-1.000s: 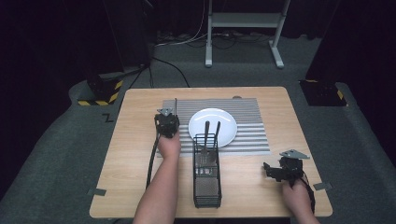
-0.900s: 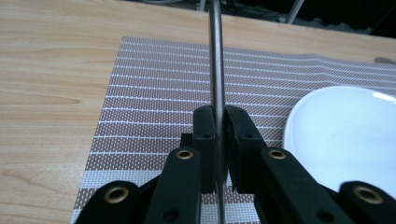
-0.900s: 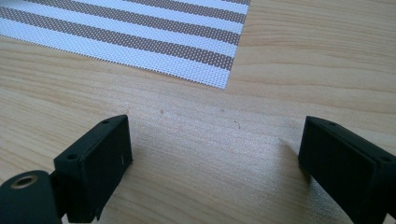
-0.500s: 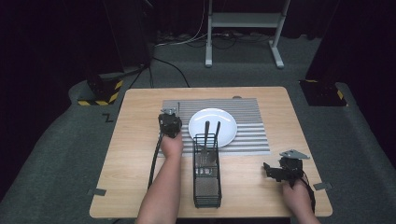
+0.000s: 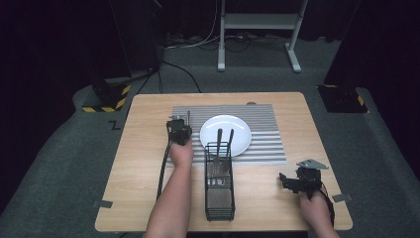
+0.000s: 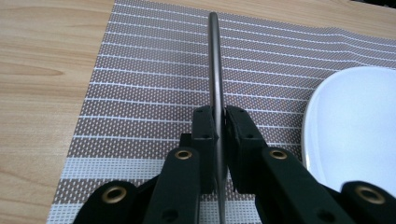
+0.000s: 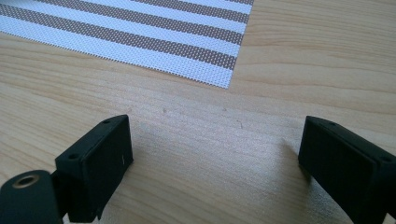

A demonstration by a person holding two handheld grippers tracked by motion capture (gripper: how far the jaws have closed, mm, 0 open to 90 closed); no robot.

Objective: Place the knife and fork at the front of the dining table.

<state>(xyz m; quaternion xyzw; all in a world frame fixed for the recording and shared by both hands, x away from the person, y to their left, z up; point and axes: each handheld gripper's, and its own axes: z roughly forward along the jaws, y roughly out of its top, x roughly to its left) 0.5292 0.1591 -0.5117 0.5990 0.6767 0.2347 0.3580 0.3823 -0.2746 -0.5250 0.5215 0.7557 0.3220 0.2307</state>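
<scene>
Right gripper [image 5: 289, 182] is resting at the near right of the light wooden table [image 5: 143, 183], jaws standing wide apart over bare wood, grasping nothing. Black wire-mesh cutlery basket [image 5: 220, 191] is sitting near centre, two dark-handled utensils [image 5: 224, 141] standing in its far end. Farther left, left gripper [image 6: 220, 122] is clenching a slim silver metal utensil handle [image 6: 214, 60] above the brown-and-white striped placemat [image 6: 140, 93], just left of the round white plate [image 5: 225, 134].

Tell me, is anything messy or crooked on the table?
Nothing stands out. The plate sits squarely on the striped placemat, the black wire caddy stands upright in front of it, and the left tongs hold a metal utensil straight over the mat.
</scene>
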